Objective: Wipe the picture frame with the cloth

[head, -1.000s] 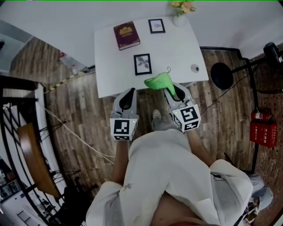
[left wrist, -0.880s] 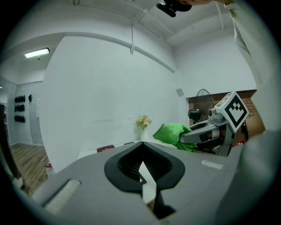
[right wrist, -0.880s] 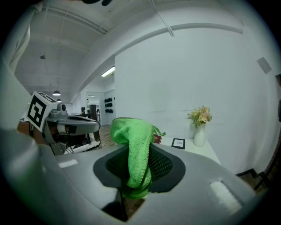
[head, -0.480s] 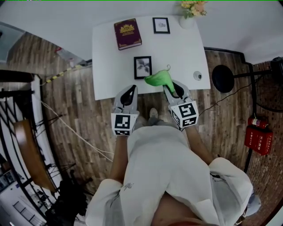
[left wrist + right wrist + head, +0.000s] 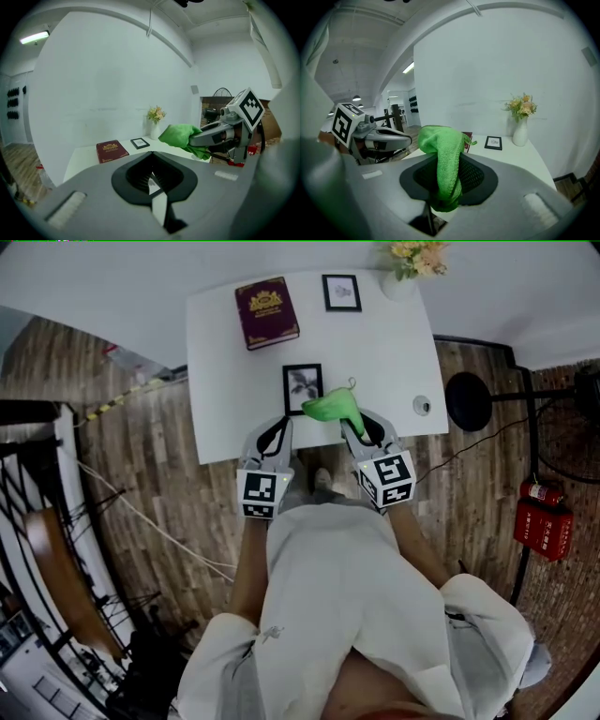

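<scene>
A black picture frame (image 5: 302,388) lies flat near the front edge of the white table (image 5: 384,352). My right gripper (image 5: 347,424) is shut on a green cloth (image 5: 330,407). The bunched cloth hangs at the frame's lower right corner; touching or above it, I cannot tell. In the right gripper view the cloth (image 5: 443,159) droops out of the jaws and hides the frame. My left gripper (image 5: 283,422) is shut and empty, at the table's front edge just left of the frame. The left gripper view shows the right gripper (image 5: 213,136) with the cloth (image 5: 180,135).
A dark red book (image 5: 266,312), a second small frame (image 5: 340,292) and a vase of flowers (image 5: 408,268) stand at the back of the table. A small round object (image 5: 423,406) lies at its front right corner. A black stand (image 5: 466,399) and cables are on the floor to the right.
Both grippers have moved forward from over the floor to the table's front edge. The cloth has come up against the near frame's lower right corner.
</scene>
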Action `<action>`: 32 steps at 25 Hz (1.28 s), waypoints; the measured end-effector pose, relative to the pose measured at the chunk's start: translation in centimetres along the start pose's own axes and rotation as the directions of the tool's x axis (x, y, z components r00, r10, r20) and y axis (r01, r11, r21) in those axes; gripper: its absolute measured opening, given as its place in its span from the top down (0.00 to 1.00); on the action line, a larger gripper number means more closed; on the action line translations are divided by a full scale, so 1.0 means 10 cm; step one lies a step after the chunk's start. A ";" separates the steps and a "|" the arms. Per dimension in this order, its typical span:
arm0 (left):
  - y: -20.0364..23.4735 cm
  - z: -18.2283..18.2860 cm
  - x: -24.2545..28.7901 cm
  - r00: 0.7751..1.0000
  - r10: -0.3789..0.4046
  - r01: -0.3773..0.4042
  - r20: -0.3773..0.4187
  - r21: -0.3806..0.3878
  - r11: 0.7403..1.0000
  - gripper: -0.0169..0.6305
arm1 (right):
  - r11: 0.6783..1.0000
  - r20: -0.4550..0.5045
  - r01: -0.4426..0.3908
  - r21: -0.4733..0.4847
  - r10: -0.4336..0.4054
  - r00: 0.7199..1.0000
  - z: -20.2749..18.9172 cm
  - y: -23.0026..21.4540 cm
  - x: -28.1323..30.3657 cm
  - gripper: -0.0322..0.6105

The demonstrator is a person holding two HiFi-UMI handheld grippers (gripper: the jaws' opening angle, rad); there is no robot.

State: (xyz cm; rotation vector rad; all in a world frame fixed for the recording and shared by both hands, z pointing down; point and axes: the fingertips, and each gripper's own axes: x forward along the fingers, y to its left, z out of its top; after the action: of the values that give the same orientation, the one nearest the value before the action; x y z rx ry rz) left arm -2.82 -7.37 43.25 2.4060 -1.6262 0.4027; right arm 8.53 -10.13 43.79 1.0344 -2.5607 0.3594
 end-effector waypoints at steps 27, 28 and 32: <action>0.64 -0.98 1.04 0.884 -0.403 0.410 -0.236 -0.024 0.912 0.94 | 0.953 -0.186 0.251 0.172 -0.218 0.958 -0.33 -0.12 1.34 0.81; 0.63 -1.03 1.07 0.879 -0.409 0.415 -0.244 -0.025 0.909 0.94 | 0.951 -0.191 0.254 0.174 -0.220 0.956 -0.34 -0.14 1.37 0.81; 0.61 -1.17 1.16 0.867 -0.418 0.426 -0.270 -0.032 0.904 0.94 | 0.951 -0.220 0.254 0.176 -0.213 0.952 -0.43 -0.18 1.46 0.81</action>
State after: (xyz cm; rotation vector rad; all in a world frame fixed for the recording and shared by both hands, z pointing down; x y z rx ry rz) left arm -5.61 -15.96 58.29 2.5000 -0.9488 0.6400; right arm 0.97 -18.85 53.90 1.2905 -2.2284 0.6350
